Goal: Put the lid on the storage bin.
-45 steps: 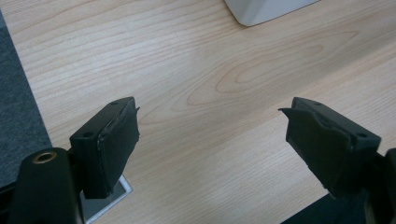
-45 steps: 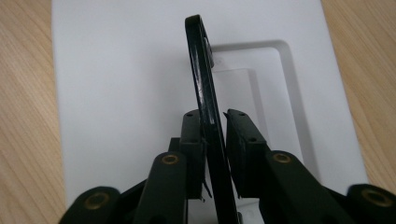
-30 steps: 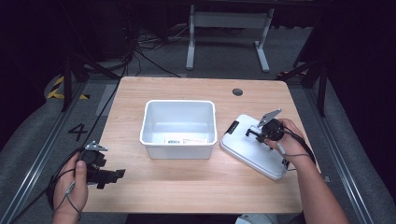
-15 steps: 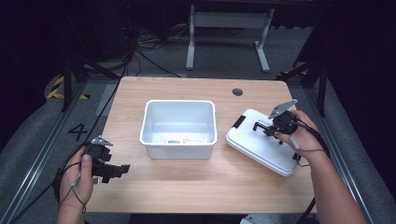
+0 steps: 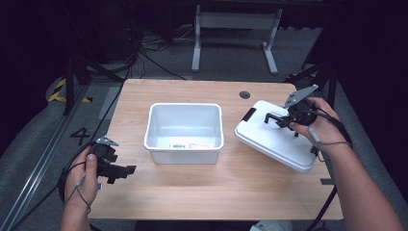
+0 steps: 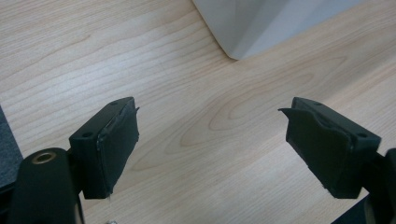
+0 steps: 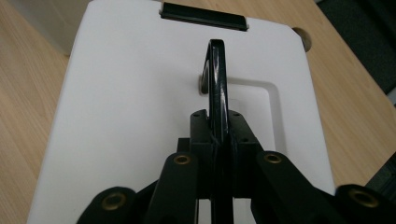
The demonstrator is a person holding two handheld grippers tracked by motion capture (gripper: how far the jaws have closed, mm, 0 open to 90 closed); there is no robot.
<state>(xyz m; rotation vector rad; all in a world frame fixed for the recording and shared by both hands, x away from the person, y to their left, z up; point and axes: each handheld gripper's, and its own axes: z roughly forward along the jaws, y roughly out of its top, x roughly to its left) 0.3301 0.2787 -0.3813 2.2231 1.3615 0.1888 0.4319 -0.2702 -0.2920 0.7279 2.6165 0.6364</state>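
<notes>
A white open bin stands at the middle of the wooden table; one of its corners appears at the top of the left gripper view. To its right a white lid with a black handle hangs tilted, lifted off the table. My right gripper is shut on that handle, its jaws pressed on either side of the thin black bar. My left gripper is open near the table's front left, above bare wood, with nothing between its fingers.
A black latch sits on the lid's far edge. A round cable hole is in the table top at the back right. Bare wood lies in front of the bin. Dark floor, cables and a metal stand frame lie beyond the table.
The right gripper has raised the lid by its handle and carried it up and to the right. The left gripper has drifted slightly toward the front right.
</notes>
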